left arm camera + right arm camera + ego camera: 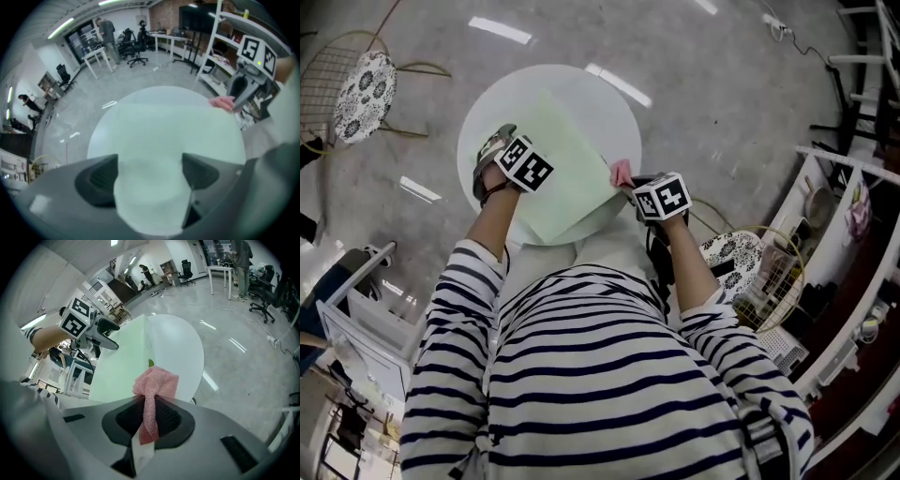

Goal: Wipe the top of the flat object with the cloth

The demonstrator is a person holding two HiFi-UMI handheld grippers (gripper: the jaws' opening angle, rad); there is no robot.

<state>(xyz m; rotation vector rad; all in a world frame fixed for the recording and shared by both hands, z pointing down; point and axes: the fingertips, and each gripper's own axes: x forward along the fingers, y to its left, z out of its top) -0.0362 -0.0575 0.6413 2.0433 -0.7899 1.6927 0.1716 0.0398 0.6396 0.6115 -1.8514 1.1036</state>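
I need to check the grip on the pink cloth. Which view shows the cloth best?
The right gripper view: the cloth fills the centre, pinched by the right gripper. The head view shows a small pink corner; the left gripper view, a distant blur.

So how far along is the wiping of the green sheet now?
Done: the right gripper is clamped on the pink mesh cloth. In hand: the cloth is at the right edge of the pale green flat sheet; the left gripper, jaws apart, is at the opposite edge. Left: the wipe across the top, of which nothing shows yet.
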